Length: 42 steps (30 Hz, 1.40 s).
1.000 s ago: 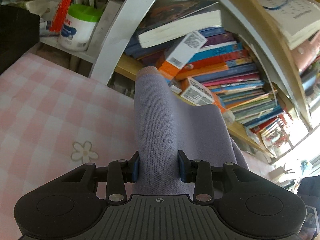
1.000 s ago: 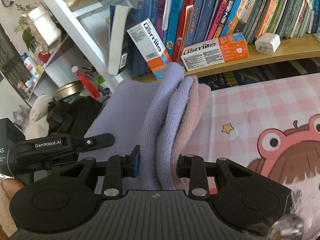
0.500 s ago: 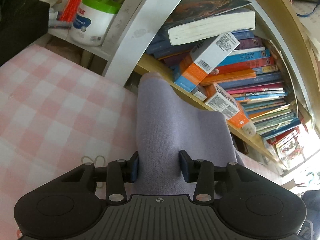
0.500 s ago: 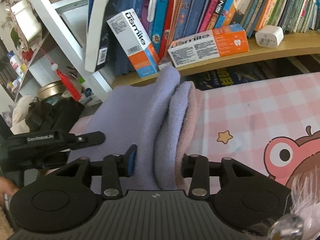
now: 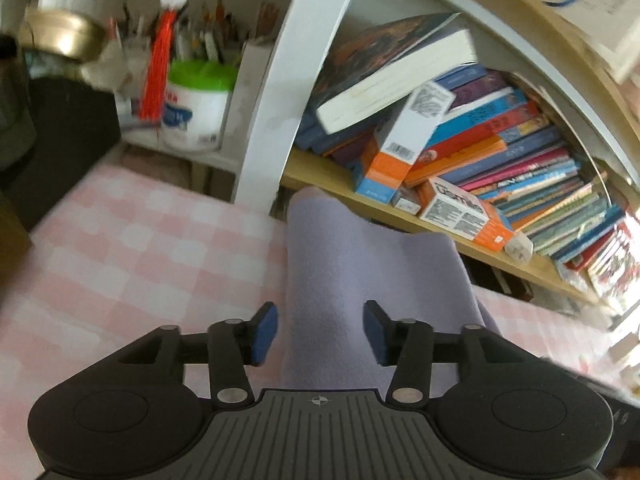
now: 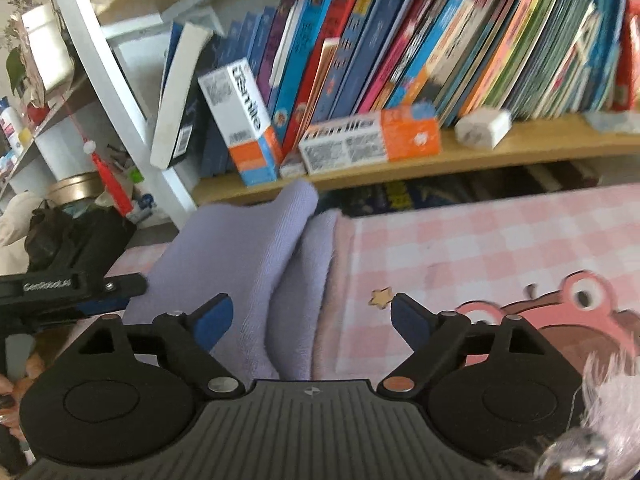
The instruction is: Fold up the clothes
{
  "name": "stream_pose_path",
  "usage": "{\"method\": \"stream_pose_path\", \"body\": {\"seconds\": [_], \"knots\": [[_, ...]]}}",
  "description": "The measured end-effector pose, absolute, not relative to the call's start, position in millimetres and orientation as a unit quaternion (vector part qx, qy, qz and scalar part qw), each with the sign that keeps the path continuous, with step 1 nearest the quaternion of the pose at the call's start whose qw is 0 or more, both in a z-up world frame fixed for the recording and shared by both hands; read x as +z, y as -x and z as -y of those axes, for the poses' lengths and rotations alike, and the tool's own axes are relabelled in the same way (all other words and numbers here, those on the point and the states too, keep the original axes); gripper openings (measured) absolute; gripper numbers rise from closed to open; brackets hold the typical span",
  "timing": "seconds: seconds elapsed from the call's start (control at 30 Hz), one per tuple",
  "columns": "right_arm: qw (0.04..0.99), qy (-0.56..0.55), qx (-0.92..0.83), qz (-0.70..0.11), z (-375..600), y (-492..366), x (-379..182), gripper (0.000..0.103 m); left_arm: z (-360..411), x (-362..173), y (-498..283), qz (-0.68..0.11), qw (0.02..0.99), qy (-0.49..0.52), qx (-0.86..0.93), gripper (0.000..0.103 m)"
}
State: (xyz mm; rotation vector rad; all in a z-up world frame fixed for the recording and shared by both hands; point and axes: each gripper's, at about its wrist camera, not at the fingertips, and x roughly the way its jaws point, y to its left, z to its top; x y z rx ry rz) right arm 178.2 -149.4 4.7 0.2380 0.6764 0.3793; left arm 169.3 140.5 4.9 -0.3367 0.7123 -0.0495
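As the fold sat down on the pink-and-white checked bedsheet [image 5: 132, 248], both grippers were letting go. The left gripper [image 5: 318, 334] had its jaws opening, blue pads apart and clear of the cloth on both sides, with the lilac knitted garment [image 5: 360, 276] lying between them and running straight ahead toward the wooden bookshelf [image 5: 320, 178]. The right gripper [image 6: 310, 318] was opening wider, pads well apart; the same garment's stacked folds [image 6: 272, 264] lay between the jaws but nearer the left pad, with bare sheet next to the right pad. Neither pad pressed on fabric, so the garment likely rested on the bed under its own weight. It looked like a release after bringing an edge over: layers doubled up ahead of the right gripper, a flat panel ahead of the left. The grippers sat side by side, the left one's finger showing at the right view's left edge, probably because each had carried one corner of the same edge. A pinkish hem showed just right of the folds.
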Motion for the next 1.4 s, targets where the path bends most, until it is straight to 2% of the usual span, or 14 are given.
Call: {"method": "stream_pose_path", "body": {"seconds": [0.07, 0.17, 0.27, 0.6, 0.73, 1.4], "knots": [[0.926, -0.104, 0.179, -0.317, 151, -166, 12, 0.091, -134, 12, -156, -0.340, 0.929, 0.147, -0.023, 0.068], [0.933, -0.087, 0.170, -0.305, 154, -147, 20, 0.098, -124, 19, -134, -0.333, 0.934, 0.130, -0.024, 0.077], [0.936, -0.072, 0.163, -0.304, 155, -128, 22, 0.101, -113, 21, -114, -0.330, 0.938, 0.107, -0.020, 0.085], [0.940, -0.035, 0.134, -0.312, 156, -74, 13, 0.102, -88, 10, -66, -0.343, 0.938, 0.047, -0.001, 0.086], [0.942, -0.038, 0.122, -0.312, 159, -53, 7, 0.103, -78, 8, -46, -0.339, 0.940, 0.029, 0.009, 0.093], [0.941, -0.038, 0.114, -0.318, 148, -15, -1, 0.103, -63, -2, -9, -0.362, 0.932, 0.021, 0.008, 0.094]]}}
